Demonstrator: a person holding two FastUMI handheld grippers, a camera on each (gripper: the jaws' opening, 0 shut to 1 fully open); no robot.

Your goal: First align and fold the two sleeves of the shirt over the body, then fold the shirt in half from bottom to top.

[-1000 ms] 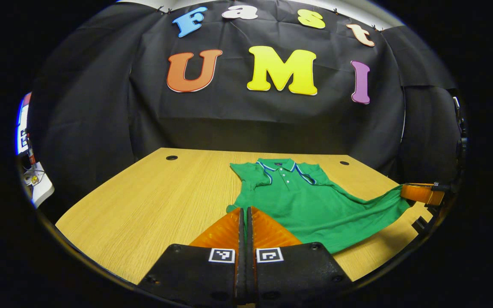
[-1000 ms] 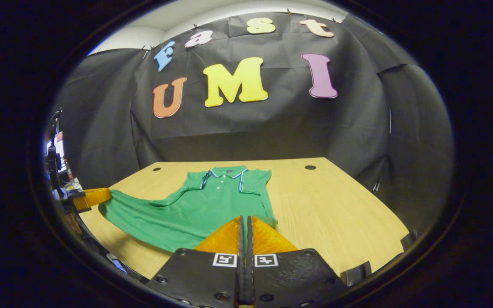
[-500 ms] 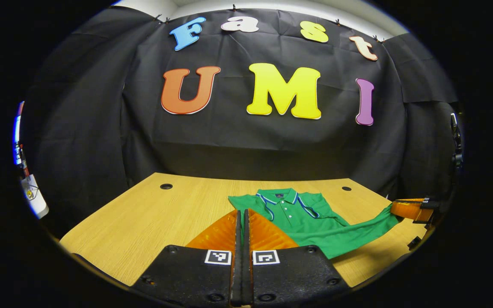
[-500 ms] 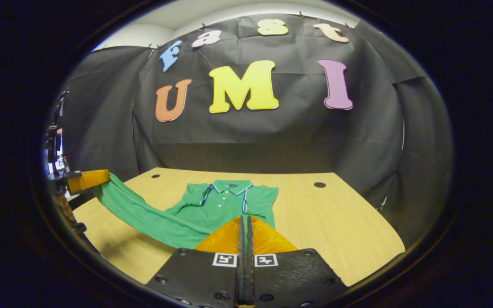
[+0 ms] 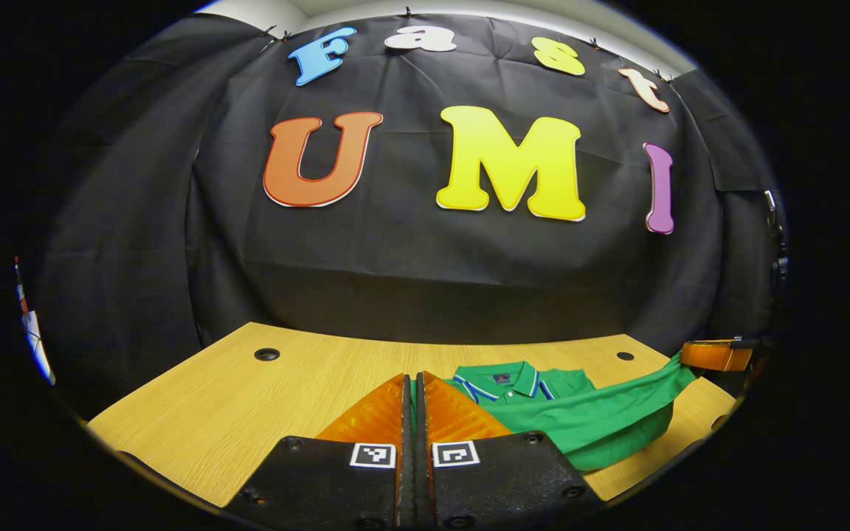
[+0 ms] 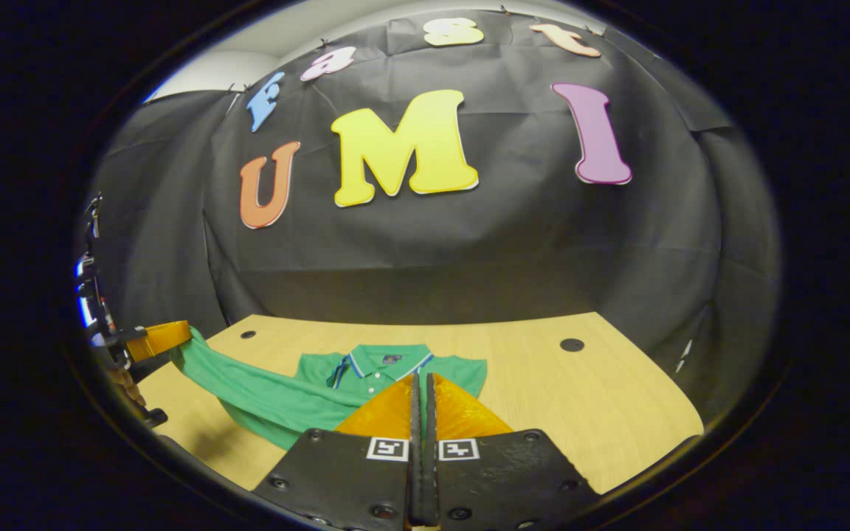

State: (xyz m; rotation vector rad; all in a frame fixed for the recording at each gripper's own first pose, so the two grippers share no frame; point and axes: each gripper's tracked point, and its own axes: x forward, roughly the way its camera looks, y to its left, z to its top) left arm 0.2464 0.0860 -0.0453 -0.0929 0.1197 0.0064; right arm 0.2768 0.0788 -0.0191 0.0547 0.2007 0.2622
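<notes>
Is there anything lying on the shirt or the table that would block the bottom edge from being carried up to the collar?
Nothing visible does. Both grippers, the left gripper and the right gripper, hold the lifted hem of the green shirt, and the collar lies flat ahead on the wooden table with only bare shirt between.

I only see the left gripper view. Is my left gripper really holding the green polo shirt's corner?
Observer: Yes. The right gripper view shows the green polo shirt stretching up to the left gripper, above the wooden table.
Operator: What are the right gripper's fingers doing?
Observer: The right gripper has its fingers pressed together at the shirt's near edge.
Operator: Is the sleeve behind the lifted cloth flat?
Observer: Yes, that sleeve lies flat beside the collar.
</notes>
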